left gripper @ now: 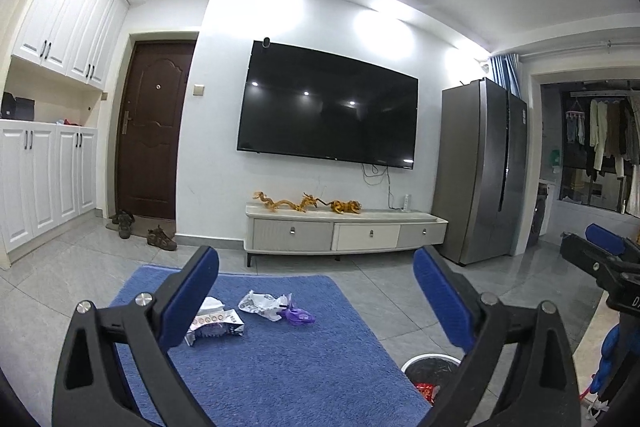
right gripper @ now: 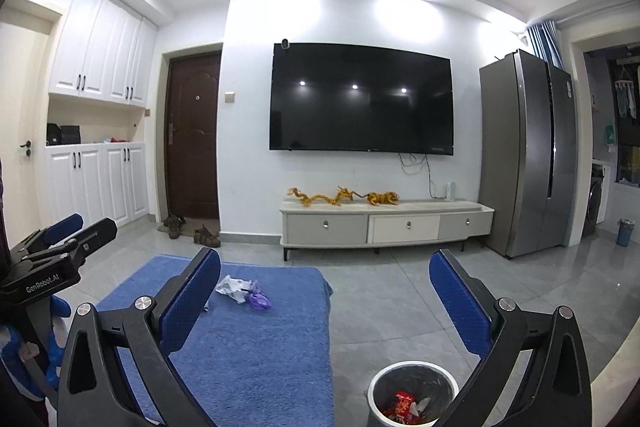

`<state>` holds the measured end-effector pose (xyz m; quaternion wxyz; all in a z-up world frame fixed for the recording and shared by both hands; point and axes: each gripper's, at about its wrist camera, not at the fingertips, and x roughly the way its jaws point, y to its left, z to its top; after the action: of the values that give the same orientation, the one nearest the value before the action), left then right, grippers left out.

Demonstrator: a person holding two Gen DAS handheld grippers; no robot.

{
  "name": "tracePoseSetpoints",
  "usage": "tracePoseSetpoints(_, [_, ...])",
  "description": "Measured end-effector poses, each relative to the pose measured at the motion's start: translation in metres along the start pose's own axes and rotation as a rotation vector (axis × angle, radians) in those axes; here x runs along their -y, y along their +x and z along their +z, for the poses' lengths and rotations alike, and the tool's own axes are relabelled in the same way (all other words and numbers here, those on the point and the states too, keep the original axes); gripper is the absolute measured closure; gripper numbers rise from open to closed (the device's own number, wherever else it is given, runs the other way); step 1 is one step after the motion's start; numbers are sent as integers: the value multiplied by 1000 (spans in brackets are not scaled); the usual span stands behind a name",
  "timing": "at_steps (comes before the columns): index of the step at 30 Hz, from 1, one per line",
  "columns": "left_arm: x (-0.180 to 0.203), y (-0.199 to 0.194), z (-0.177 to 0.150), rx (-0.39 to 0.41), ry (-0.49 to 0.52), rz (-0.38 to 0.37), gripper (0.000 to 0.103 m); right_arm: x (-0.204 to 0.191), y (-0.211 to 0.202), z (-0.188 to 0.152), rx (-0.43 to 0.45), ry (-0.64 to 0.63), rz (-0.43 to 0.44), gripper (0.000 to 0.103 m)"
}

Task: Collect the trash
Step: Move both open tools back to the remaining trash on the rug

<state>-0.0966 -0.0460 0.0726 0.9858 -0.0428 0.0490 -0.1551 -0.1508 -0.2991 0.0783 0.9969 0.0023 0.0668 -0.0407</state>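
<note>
Three pieces of trash lie on the blue rug [left gripper: 260,367]: a crumpled white wrapper [left gripper: 262,303], a purple wrapper [left gripper: 298,315] touching its right edge, and, to the left, a flattened silver packet [left gripper: 218,325] printed with a row of circles, a white tissue poking up from behind it. The left wrist view shows all three. In the right wrist view the white wrapper [right gripper: 232,286] and purple wrapper [right gripper: 259,301] are plain, but the silver packet is almost wholly hidden behind the near finger.

A white-rimmed trash bin [right gripper: 412,375] lined with a grey bag stands on the grey tile floor just right of the rug. The right wrist view looks into it and shows a red packet [right gripper: 402,407] and pale scraps inside. The left wrist view catches only part of its rim [left gripper: 430,361] and a bit of red.

The left gripper [left gripper: 316,267] is spread wide with nothing between its blue pads. The trash lies on the rug beyond and below it, and the silver packet is partly covered by the left finger. The right gripper [right gripper: 325,269] is likewise wide open and empty. The wrappers sit ahead near its left finger, and the bin is low by its right finger.

Beyond the rug are a TV cabinet [right gripper: 386,225] carrying golden figurines, a wall-mounted television [right gripper: 362,99], a grey refrigerator [right gripper: 528,155] and a brown door [right gripper: 194,137].
</note>
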Motion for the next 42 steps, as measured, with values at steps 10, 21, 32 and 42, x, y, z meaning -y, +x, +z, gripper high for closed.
tracePoseSetpoints(10, [-7,-21,5,45,14,77,2,-5,-2,3,34,15,49,0])
tracePoseSetpoints(21, [-3,-11,6,17,73,127,1,1,9,-9,24,42,76,0])
tracePoseSetpoints(32, [0,36,0,-77,131,129,0,26,44,-25,-18,116,54,0])
tracePoseSetpoints(42, [-66,107,-24,-222,99,241,0,31,134,-54,-160,130,92,0])
